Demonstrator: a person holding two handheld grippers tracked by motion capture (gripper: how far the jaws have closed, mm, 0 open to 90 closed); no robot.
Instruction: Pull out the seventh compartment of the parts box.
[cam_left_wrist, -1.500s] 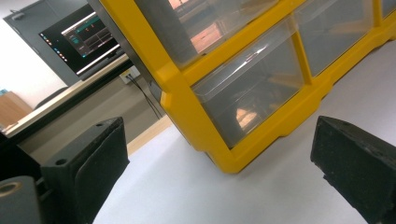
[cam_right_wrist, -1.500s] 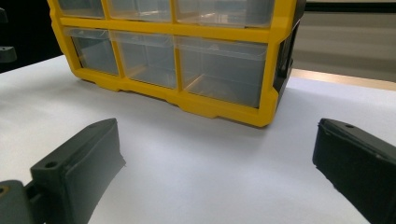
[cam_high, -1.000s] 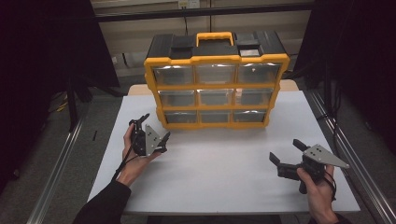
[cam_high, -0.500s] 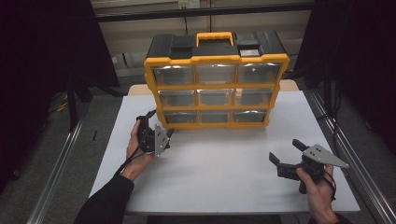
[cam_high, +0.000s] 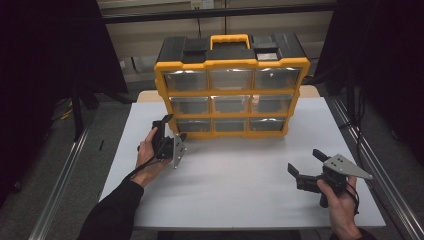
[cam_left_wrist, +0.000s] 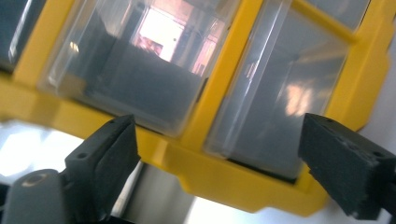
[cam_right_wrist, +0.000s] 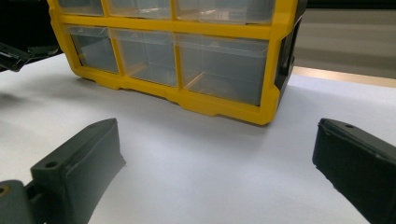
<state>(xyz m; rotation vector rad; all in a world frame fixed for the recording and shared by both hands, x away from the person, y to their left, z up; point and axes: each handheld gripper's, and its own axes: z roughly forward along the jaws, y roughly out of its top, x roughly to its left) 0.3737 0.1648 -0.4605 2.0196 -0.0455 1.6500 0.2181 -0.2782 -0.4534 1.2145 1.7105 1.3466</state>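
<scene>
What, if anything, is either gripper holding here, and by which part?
Nothing. The left gripper, jaws just closing a little, is open at the organizer's bottom-left drawer; the right gripper is open over the table.

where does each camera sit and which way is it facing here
High view: above the person's side, looking forward and down on the white table and yellow drawer organizer; forearms, both hands, left tongs and right tongs.
Left gripper view: rides the left tongs, close on the organizer's bottom-left drawer; open jaws just been closing, nothing between.
Right gripper view: rides the right tongs, low over the table, facing the organizer; open jaws.
Shared: the organizer.
</scene>
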